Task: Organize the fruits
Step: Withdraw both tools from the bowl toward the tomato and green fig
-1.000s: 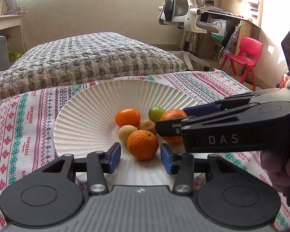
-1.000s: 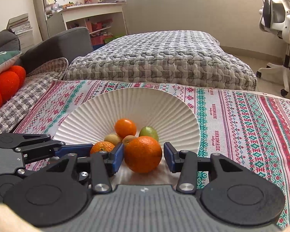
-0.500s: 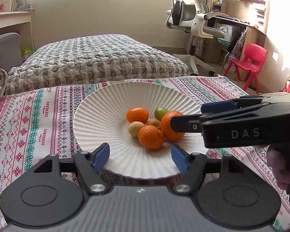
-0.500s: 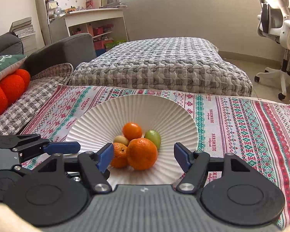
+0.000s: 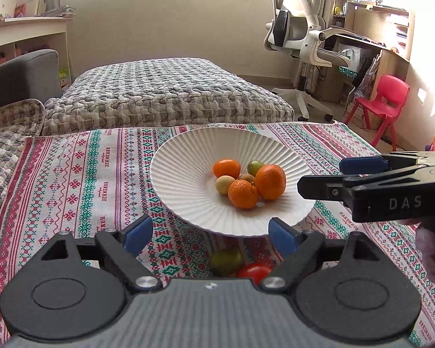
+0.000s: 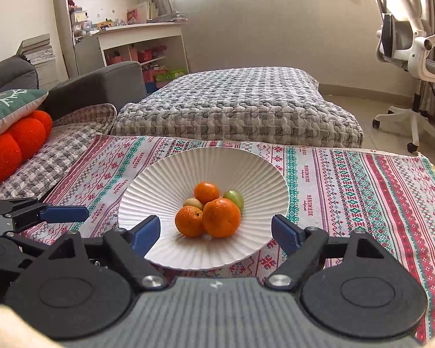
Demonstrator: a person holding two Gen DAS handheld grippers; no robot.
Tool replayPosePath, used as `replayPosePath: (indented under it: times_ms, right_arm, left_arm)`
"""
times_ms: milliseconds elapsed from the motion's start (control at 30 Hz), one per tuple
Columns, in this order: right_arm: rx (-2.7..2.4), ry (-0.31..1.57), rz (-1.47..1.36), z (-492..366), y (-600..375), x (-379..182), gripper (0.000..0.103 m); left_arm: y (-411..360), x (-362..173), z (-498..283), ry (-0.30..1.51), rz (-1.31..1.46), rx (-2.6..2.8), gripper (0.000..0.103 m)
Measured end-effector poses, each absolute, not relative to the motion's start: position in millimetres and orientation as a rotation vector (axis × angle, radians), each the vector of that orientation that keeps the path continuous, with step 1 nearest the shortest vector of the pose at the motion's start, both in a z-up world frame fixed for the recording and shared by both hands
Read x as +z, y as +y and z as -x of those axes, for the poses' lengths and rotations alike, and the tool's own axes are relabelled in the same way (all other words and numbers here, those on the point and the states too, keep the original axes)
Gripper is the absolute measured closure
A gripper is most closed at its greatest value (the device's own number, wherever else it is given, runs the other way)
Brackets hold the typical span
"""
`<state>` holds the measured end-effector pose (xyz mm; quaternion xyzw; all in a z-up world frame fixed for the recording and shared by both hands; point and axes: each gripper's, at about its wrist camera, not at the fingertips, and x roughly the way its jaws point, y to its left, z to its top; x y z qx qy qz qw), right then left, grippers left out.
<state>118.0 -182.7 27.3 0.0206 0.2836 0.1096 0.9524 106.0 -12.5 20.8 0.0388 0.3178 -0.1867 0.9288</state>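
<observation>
A white ribbed plate (image 5: 188, 174) (image 6: 159, 185) on the patterned cloth holds several fruits: a large orange (image 5: 270, 181) (image 6: 221, 217), a smaller orange (image 5: 243, 194) (image 6: 189, 221), a third orange (image 5: 226, 168) (image 6: 206, 193), a green fruit (image 5: 255, 167) (image 6: 234, 198) and a yellowish one (image 5: 224, 184) (image 6: 192, 203). My left gripper (image 5: 210, 233) is open and empty, short of the plate's near rim. My right gripper (image 6: 216, 232) is open and empty over the near rim. A green fruit (image 5: 226, 261) and a red one (image 5: 253, 272) lie on the cloth between the left fingers.
The patterned tablecloth (image 5: 81, 174) (image 6: 348, 179) covers the table. A quilted bed (image 5: 165, 95) lies behind it. A grey sofa with cushions (image 6: 17, 133) is at left, an office chair (image 5: 301, 37) and red child's chair (image 5: 382, 98) at right.
Both grippers opened, let go of the oranges on the plate and pulled back toward me. The two loose fruits on the cloth came into the left view.
</observation>
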Motion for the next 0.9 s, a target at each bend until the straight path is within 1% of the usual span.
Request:
replayPosePath:
  times_ms: [133, 200, 333, 667, 900]
  right_arm:
    - [0.215, 0.576, -0.026, -108, -179, 28, 0.017]
    - [0.213, 0.574, -0.024, -104, -179, 27, 0.013]
    - [0.204, 0.581, -0.014, -97, -178, 25, 0.011]
    - [0.171, 0.607, 0.037, -80, -168, 6, 0.001]
    - [0.181, 0.638, 0.08, -67, -165, -7, 0.0]
  left_arm:
    - [-5, 23, -98, 0.652, -0.078, -0.356, 0.012]
    - [-1, 23, -96, 0.658, -0.07, -0.346, 0.01]
    - [5, 24, -91, 0.669, -0.058, -0.329, 0.007]
    - [16, 13, -77, 0.701, -0.075, -0.311, 0.006]
    - [30, -3, -69, 0.735, -0.052, -0.285, 0.006]
